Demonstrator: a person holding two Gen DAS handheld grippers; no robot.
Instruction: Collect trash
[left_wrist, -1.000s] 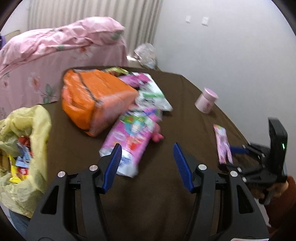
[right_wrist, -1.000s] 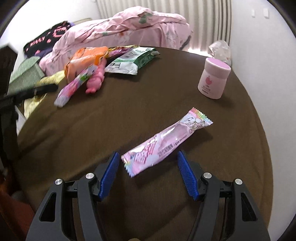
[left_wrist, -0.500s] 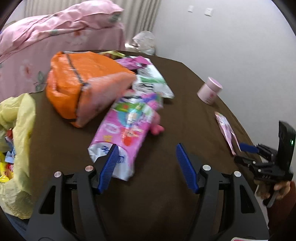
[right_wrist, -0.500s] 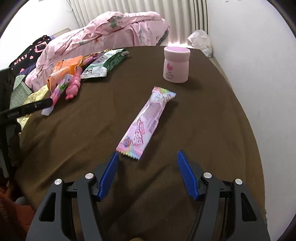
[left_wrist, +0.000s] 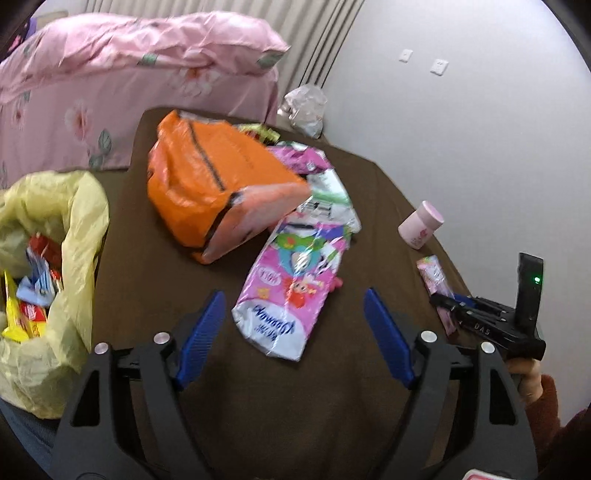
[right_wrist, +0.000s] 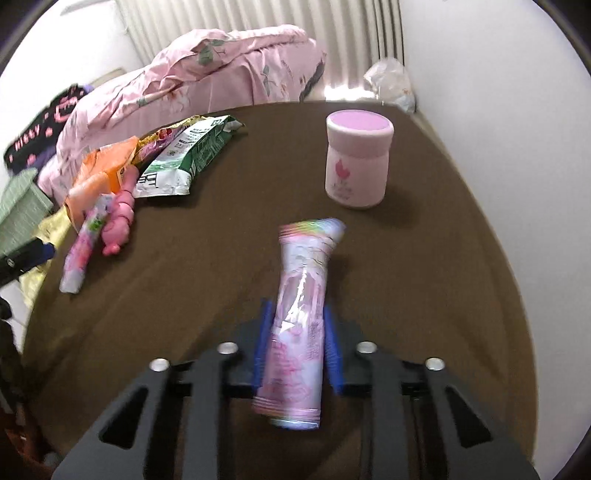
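Observation:
My right gripper (right_wrist: 297, 332) is shut on a long pink candy wrapper (right_wrist: 299, 306) that sticks out toward a pink jar (right_wrist: 357, 164). In the left wrist view the same wrapper (left_wrist: 434, 277) shows in the right gripper (left_wrist: 448, 306) at the table's right side. My left gripper (left_wrist: 295, 332) is open and empty, just in front of a pink cartoon snack bag (left_wrist: 295, 284). An orange bag (left_wrist: 218, 184) and more wrappers (left_wrist: 325, 192) lie behind it. A yellow trash bag (left_wrist: 55, 258) with several wrappers inside hangs at the table's left edge.
The round table has a brown cloth (right_wrist: 424, 277). A green-white packet (right_wrist: 184, 158) and a pink toy (right_wrist: 120, 218) lie at its left. A pink bed (left_wrist: 129, 81) stands behind, a white wall (left_wrist: 480, 129) to the right.
My right gripper closed on the long pink wrapper, which was lying loose between its fingers before. My left gripper moved closer to the pink snack bag and stays open.

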